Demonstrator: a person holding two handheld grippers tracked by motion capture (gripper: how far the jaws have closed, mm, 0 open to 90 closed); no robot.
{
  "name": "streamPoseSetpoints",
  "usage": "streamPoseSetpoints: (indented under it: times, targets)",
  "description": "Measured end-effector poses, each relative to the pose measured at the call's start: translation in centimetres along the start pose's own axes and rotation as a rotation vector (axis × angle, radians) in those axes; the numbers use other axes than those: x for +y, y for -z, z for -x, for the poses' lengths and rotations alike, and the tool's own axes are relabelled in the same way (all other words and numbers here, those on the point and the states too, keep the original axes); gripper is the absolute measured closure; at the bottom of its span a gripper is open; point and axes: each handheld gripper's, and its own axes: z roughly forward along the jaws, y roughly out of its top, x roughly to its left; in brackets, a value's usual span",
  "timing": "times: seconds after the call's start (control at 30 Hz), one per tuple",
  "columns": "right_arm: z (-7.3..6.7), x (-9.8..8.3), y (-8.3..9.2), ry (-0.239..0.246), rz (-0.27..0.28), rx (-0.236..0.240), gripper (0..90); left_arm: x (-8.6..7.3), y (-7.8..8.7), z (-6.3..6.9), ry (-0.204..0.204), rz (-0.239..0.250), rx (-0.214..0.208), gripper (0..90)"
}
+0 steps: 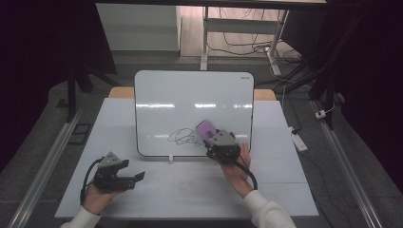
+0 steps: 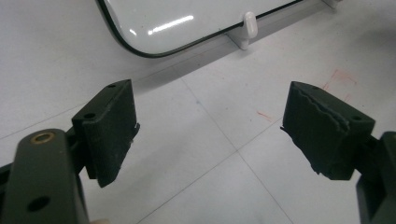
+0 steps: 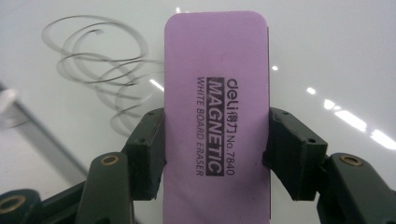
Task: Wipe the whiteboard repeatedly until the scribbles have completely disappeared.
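The right hand-held gripper [image 1: 219,142] is clamped on a purple whiteboard eraser [image 3: 217,116], held at the lower part of the whiteboard [image 1: 190,95] just beside the black scribble [image 1: 183,137], which looks whole, so any wiping seems yet to begin. The left hand-held gripper [image 2: 210,135] hangs wide and empty over the bare counter [image 1: 190,190], and there is open board above the scribble, with the lower frame close below
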Motion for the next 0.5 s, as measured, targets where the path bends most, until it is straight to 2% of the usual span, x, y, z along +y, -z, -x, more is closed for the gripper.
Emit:
streamPoseSetpoints:
  times: [0.03,0.1,0.17,0.23,0.3,0.37,0.47,0.5]
  targets:
    - [0.0,0.0,0.0,0.0,0.0,0.0,41.0,0.0,0.0,0.0,-0.002,0.0,-0.001,18.5]
    - [-1.7,0.2,-0.6,0.049,-0.006,0.028,41.0,0.0,0.0,0.0,-0.005,0.0,-0.003,18.5]
    - [-3.3,0.6,-1.2,0.073,-0.004,0.067,41.0,0.0,0.0,0.0,-0.001,0.0,-0.004,18.5]
    - [-4.9,1.5,-2.1,0.126,0.001,0.084,41.0,0.0,0.1,0.1,0.001,0.004,-0.005,18.4]
    - [-5.1,1.7,-2.3,0.13,0.003,0.086,41.0,0.0,0.1,0.2,-0.003,0.003,-0.008,18.4]
    - [-4.6,2.1,-2.3,0.126,0.01,0.089,41.0,0.0,0.1,0.3,-0.005,0.004,-0.009,18.3]
    - [-2.8,2.8,-2.1,0.107,0.035,0.014,41.0,-0.1,0.2,0.2,-0.002,0.007,-0.01,18.3]
    - [-1.7,3.1,-1.9,0.071,0.05,-0.011,41.0,-0.1,0.2,0.2,-0.002,0.008,-0.009,18.3]
